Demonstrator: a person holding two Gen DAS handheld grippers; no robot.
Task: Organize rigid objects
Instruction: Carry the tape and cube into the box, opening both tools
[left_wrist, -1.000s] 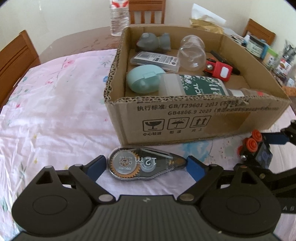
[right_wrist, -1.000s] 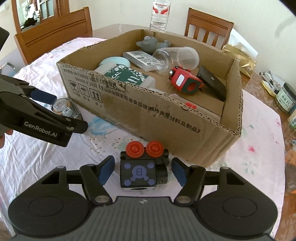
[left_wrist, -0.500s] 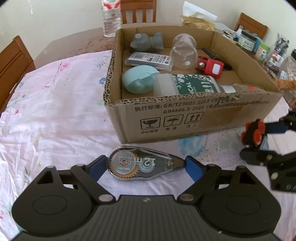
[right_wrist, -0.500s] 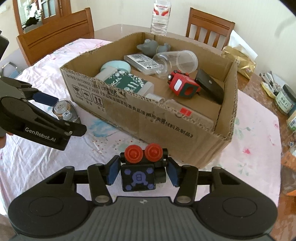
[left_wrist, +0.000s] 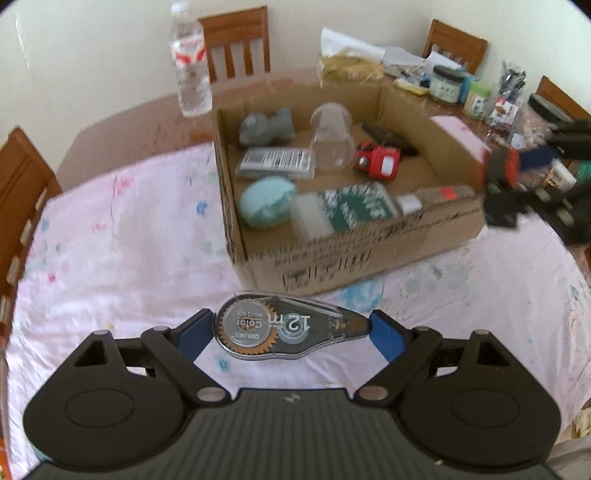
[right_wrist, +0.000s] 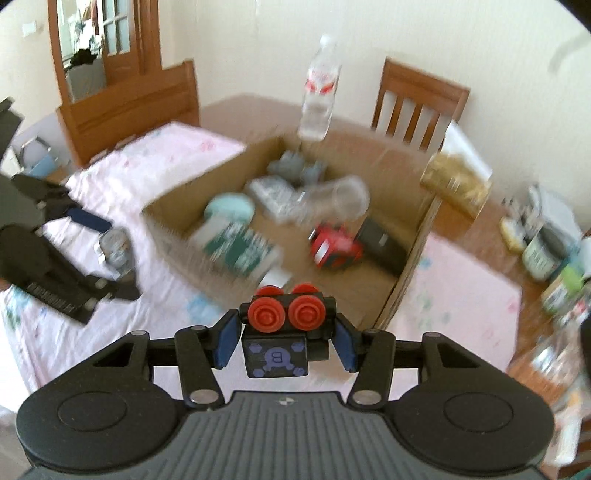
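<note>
Just short of the cardboard box (left_wrist: 369, 254): left gripper (left_wrist: 291, 330) clamped lengthwise on the correction tape dispenser (left_wrist: 284, 330), right gripper (right_wrist: 282, 341) clamped on the black toy block (right_wrist: 277, 356). Risk: dispenser pivoting out of its end-to-end hold; block clipping the box wall.

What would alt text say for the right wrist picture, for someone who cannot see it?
The right claw grips a small black block toy with two red round knobs above a pink flowered tablecloth. Behind it, blurred, an open brown cardboard box holds assorted items.
</note>
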